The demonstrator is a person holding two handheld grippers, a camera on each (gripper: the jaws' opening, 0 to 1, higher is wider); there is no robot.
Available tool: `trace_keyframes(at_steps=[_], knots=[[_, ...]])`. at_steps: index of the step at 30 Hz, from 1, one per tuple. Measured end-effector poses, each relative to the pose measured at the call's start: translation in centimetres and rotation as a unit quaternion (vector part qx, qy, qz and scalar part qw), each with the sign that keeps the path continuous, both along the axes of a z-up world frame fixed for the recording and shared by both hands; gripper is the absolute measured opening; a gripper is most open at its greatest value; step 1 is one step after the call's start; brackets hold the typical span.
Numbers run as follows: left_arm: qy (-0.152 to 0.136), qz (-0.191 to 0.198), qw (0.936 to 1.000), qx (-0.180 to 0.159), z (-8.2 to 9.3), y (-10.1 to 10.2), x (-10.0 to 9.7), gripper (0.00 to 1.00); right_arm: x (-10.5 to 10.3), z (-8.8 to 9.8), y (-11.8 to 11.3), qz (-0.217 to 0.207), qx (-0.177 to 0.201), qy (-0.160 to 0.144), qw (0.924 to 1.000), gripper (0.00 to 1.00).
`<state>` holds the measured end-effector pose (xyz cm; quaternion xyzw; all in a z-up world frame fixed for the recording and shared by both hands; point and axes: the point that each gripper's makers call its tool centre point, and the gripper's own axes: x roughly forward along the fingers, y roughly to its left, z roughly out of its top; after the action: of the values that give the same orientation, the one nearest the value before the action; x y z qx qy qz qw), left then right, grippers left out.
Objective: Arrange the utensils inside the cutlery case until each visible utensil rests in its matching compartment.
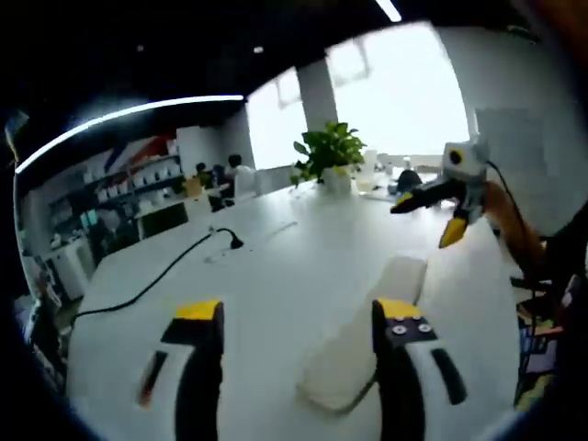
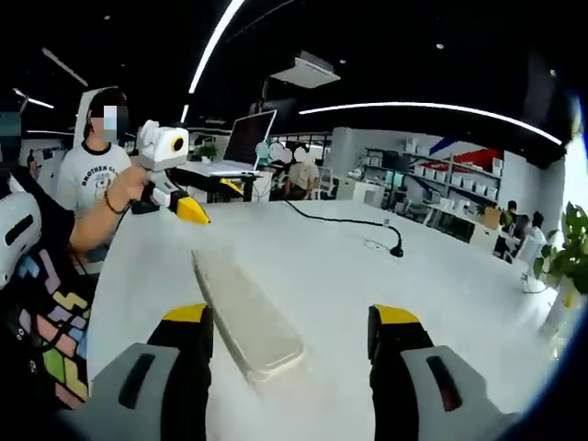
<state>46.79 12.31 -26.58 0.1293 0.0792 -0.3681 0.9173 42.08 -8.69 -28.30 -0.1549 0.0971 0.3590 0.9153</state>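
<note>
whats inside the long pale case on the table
The long cream-coloured closed cutlery case lies flat on the white table with its lid shut, so nothing inside shows. Any utensils or compartments are covered by the lid; no utensils lie beside it on the table.

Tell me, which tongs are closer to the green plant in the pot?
Right. The right tongs hover near the table's far end, not far from the plant. The left tongs face it from across the table.

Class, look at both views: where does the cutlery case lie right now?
The cutlery case lies closed on the white table, just ahead of the right hand-held gripper; in the left gripper view it sits beside that gripper's right jaw.
</note>
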Motion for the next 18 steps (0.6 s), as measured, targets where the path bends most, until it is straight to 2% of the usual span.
trace_keyframes(at_steps=[1,5,7,8,9,12,13,15,17,18], knots=[[-0.002,0.007,1.0000,0.004,0.0,0.3,-0.1,0.77,0.0,0.3,-0.6,-0.016,0.003,-0.004,0.9999,0.72],[-0.026,0.053,0.9969,-0.051,1.4,1.6,-0.5,0.74,-0.1,1.9,-3.1,-0.079,0.023,-0.014,0.9965,0.72],[-0.008,0.080,0.9956,-0.048,1.3,2.5,-0.2,0.79,-0.2,2.8,-4.2,-0.107,0.040,-0.024,0.9931,0.72],[-0.014,0.081,0.9956,-0.046,1.4,2.8,-0.3,0.82,-0.2,3.3,-4.6,-0.119,0.051,-0.030,0.9911,0.72],[-0.027,0.100,0.9934,-0.051,2.0,3.7,-0.1,0.84,-0.3,3.7,-5.3,-0.138,0.065,-0.034,0.9877,0.72],[-0.036,0.124,0.9882,-0.082,3.1,5.1,-0.3,0.91,-0.5,4.5,-7.0,-0.177,0.088,-0.040,0.9795,0.73],[-0.032,0.133,0.9857,-0.098,3.5,5.8,-0.4,0.94,-0.4,4.8,-7.6,-0.190,0.095,-0.045,0.9760,0.75],[-0.041,0.145,0.9831,-0.105,4.1,6.9,-0.7,1.00,-0.1,5.6,-9.1,-0.221,0.096,-0.066,0.9682,0.80],[-0.050,0.158,0.9811,-0.100,4.5,7.8,-0.9,1.00,-0.2,5.3,-9.3,-0.233,0.075,-0.067,0.9673,0.89],[-0.051,0.161,0.9809,-0.097,4.6,8.0,-1.0,1.00,-0.3,5.2,-9.2,-0.233,0.080,-0.068,0.9667,0.93]])
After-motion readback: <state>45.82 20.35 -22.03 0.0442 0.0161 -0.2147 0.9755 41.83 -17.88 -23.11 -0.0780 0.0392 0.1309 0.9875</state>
